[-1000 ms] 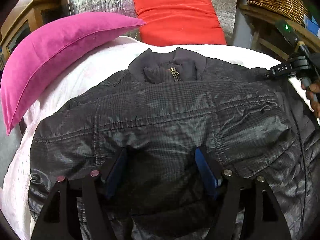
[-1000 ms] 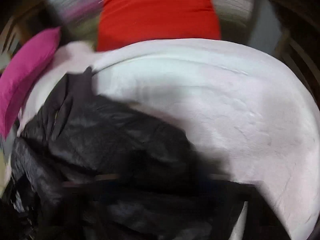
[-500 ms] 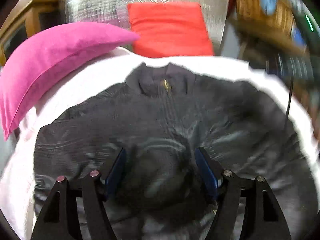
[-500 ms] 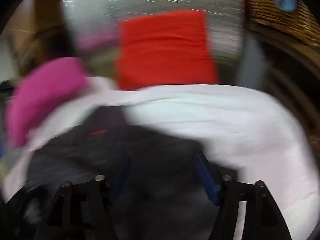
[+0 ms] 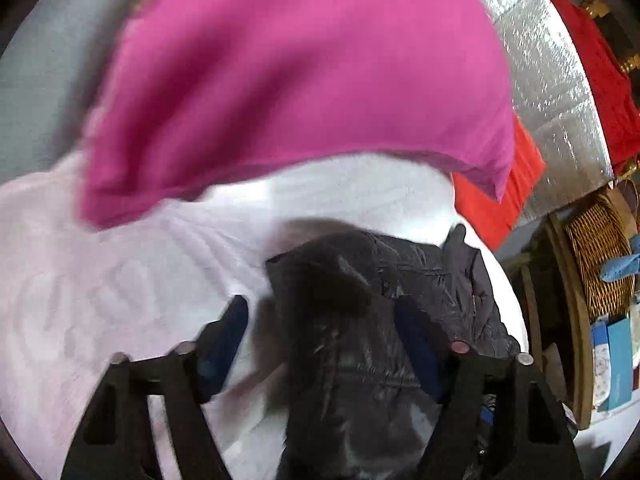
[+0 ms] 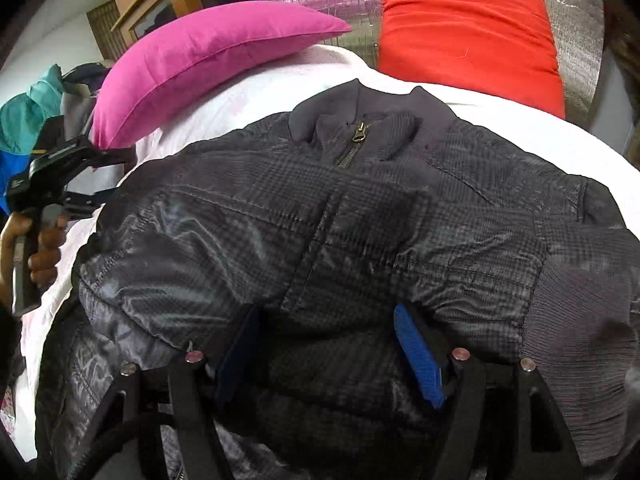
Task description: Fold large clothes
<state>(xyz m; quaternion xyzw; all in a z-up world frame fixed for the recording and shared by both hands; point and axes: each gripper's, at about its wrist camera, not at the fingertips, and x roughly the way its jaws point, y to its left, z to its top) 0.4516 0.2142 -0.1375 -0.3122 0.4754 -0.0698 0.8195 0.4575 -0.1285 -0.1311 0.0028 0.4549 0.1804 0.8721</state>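
Logging the left wrist view first: my left gripper has its blue-padded fingers spread apart, nothing pinched between them. A dark quilted jacket lies under and ahead of the fingers on the white bedcover, its edge running between them. Beyond it, a magenta pillow, a red cushion, silver foil backing, and a wicker basket at right. This view is blurred.

Right wrist view: my right gripper also stands with fingers apart, over the jacket's lower front, gripping nothing. The jacket lies front-up on the bedcover, zipper pull at the collar, sleeves folded across the chest. The left gripper and its hand appear at the left edge, beside the jacket's side.
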